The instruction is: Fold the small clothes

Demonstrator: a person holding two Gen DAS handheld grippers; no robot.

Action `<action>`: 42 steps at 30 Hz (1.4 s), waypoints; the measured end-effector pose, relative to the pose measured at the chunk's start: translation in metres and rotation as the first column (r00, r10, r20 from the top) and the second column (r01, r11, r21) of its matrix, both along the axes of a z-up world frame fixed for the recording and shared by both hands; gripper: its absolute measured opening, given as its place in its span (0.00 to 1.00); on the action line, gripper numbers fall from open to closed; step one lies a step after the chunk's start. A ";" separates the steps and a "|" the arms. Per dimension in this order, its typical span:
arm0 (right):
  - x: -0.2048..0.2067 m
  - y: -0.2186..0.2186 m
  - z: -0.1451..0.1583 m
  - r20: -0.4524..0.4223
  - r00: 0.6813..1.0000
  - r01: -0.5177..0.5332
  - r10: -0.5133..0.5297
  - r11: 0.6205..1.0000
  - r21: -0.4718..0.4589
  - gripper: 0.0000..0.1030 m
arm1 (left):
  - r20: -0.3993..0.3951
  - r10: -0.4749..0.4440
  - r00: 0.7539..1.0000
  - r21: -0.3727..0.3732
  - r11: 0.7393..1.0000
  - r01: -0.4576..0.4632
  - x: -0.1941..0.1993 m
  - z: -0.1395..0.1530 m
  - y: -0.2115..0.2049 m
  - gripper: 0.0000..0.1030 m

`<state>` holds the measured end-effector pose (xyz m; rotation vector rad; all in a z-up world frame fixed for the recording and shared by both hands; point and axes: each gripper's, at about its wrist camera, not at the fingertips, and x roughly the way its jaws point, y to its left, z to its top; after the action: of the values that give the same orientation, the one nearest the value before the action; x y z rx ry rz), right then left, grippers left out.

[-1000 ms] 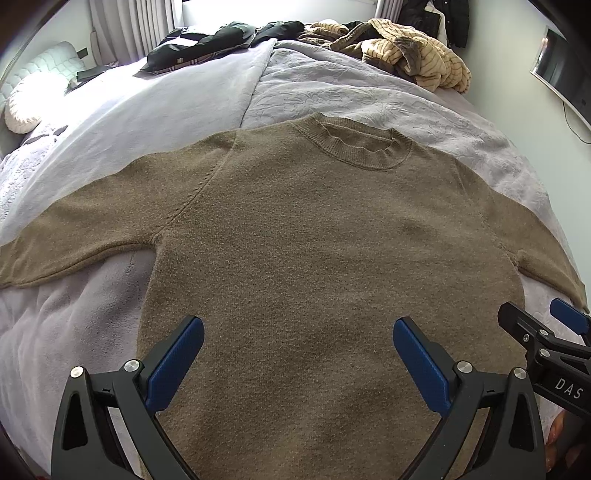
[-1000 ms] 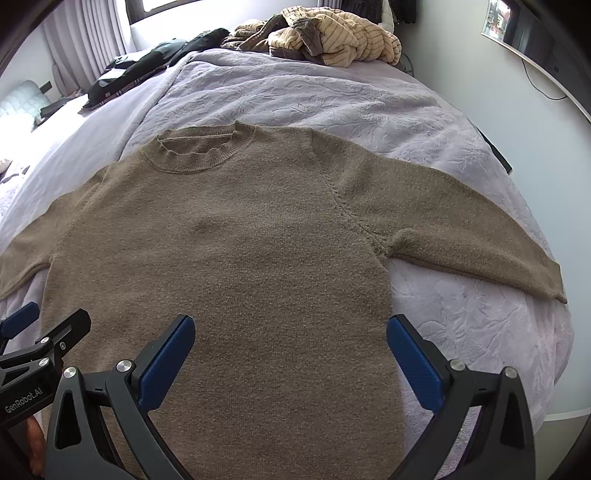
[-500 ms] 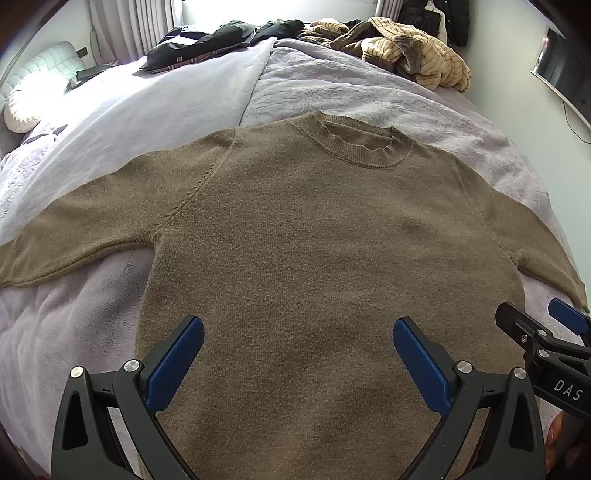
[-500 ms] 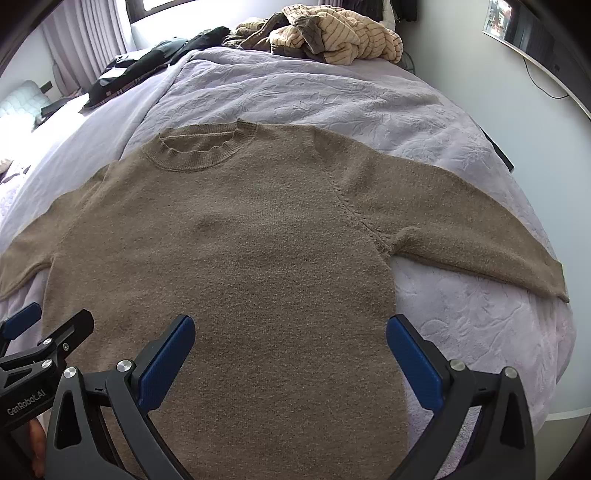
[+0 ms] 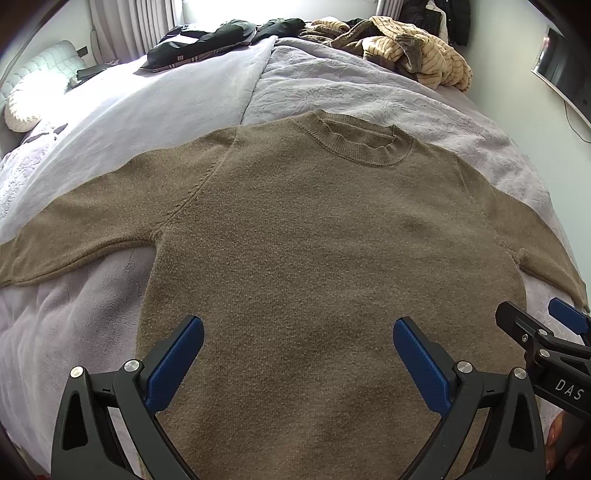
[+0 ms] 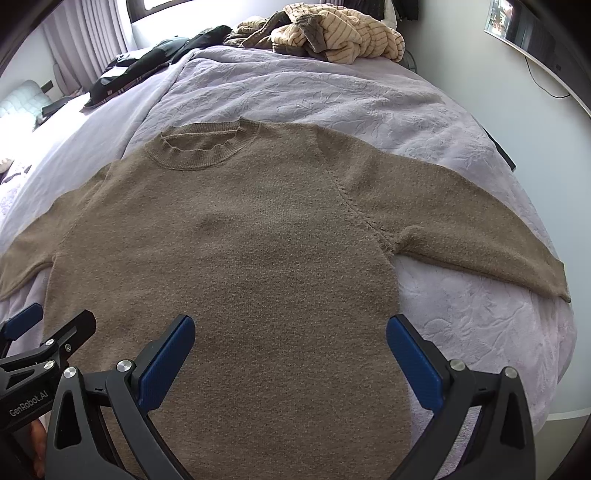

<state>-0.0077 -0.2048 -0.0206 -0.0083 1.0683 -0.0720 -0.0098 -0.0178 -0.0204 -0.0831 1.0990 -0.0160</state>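
Note:
A brown knitted sweater [image 5: 325, 236] [image 6: 236, 243] lies flat and face up on the bed, collar at the far side, both sleeves spread outward. My left gripper [image 5: 297, 345] hovers open over the sweater's lower body, with nothing between its blue pads. My right gripper [image 6: 290, 343] is open too, above the lower right part of the body near the side edge. Each gripper shows at the edge of the other's view: the right gripper [image 5: 546, 339] at the lower right, the left gripper [image 6: 40, 339] at the lower left. The hem is hidden below both frames.
A lilac bedspread [image 5: 369, 92] [image 6: 314, 92] covers the bed. A pile of striped beige clothes [image 5: 413, 55] [image 6: 332, 33] and dark garments [image 5: 221, 37] [image 6: 155, 62] lie at the far side. A white pillow [image 5: 22, 107] sits far left. The bed's right edge drops by a wall [image 6: 517, 81].
Both views have crept slightly closer over the sweater. The sweater lies the same, and both grippers stay open.

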 end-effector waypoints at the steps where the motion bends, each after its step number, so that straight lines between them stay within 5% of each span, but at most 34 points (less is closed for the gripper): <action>1: 0.000 0.000 0.000 0.000 1.000 -0.001 0.001 1.000 0.000 1.00 | 0.000 0.000 1.000 0.000 1.000 0.000 0.000 -0.001 0.000 1.00; 42: 0.002 0.003 -0.003 -0.010 1.000 -0.006 0.006 1.000 0.003 1.00 | -0.013 0.011 1.000 -0.008 1.000 -0.011 0.001 -0.004 0.007 1.00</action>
<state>-0.0060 -0.2022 -0.0232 -0.0097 1.0781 -0.0652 -0.0087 -0.0110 -0.0246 -0.0968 1.1117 -0.0097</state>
